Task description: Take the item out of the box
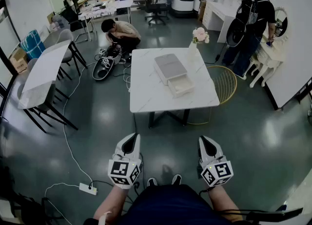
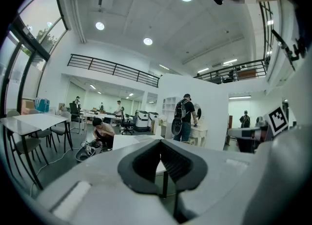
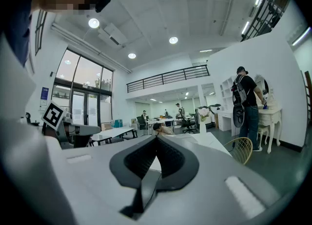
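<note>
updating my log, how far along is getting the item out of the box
Nothing looks done: the flat grey-and-white box lies on the white marble-top table. Nothing is in hand: the left hand-held gripper and right hand-held gripper are shut, empty, short of the table. Approach and removal remain.

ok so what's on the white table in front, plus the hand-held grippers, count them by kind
box: 1
vase of flowers: 1
hand-held gripper: 2 (left hand-held gripper, right hand-held gripper, both shut and empty)
total: 4
</note>
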`<state>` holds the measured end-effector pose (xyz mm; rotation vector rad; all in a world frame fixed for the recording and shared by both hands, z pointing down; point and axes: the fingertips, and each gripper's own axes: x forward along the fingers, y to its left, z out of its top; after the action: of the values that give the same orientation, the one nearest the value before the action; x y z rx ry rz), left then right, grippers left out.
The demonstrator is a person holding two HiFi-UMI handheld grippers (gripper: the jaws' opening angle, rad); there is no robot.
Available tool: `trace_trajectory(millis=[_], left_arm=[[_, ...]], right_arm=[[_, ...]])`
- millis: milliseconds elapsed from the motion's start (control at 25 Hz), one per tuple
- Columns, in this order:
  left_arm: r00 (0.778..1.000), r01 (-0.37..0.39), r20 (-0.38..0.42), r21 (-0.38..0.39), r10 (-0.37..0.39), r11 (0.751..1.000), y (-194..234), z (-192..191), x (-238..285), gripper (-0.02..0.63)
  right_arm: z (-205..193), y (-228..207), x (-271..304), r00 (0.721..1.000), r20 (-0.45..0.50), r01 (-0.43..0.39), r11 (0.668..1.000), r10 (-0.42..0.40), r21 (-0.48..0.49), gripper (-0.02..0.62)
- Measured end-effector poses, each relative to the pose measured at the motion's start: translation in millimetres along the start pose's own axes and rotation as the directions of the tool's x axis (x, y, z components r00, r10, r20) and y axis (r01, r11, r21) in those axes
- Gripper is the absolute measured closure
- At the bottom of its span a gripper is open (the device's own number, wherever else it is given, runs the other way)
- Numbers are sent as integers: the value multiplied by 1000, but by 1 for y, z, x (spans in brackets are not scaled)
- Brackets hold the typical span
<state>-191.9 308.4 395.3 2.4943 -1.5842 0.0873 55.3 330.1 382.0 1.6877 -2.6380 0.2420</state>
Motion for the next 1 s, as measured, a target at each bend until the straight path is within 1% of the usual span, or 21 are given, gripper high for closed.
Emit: trace_trajectory(millis=[240, 440, 720, 880, 1000], left_arm=[[1000, 28, 6, 13, -28, 1000, 4, 7, 8, 603], [999, 43, 2, 17, -43, 999, 14, 10, 12, 603], [996, 82, -25, 2, -82, 997, 31, -4, 16, 603], [993, 98, -60, -22, -99, 995, 36, -18, 23, 603], [992, 96, -75, -40, -98, 995, 38, -25, 33, 603]], right_arm=[[0, 4, 9, 1000, -3, 7, 1000, -7, -2, 594], [0, 10, 19, 1000, -8, 19, 1000, -19, -4, 594], [-8, 15, 24, 997, -4, 75, 997, -75, 23, 593], [-18, 10, 23, 993, -38, 109, 994, -108, 23, 593], [-25, -1, 30, 991, -63, 118, 992, -115, 35, 592]])
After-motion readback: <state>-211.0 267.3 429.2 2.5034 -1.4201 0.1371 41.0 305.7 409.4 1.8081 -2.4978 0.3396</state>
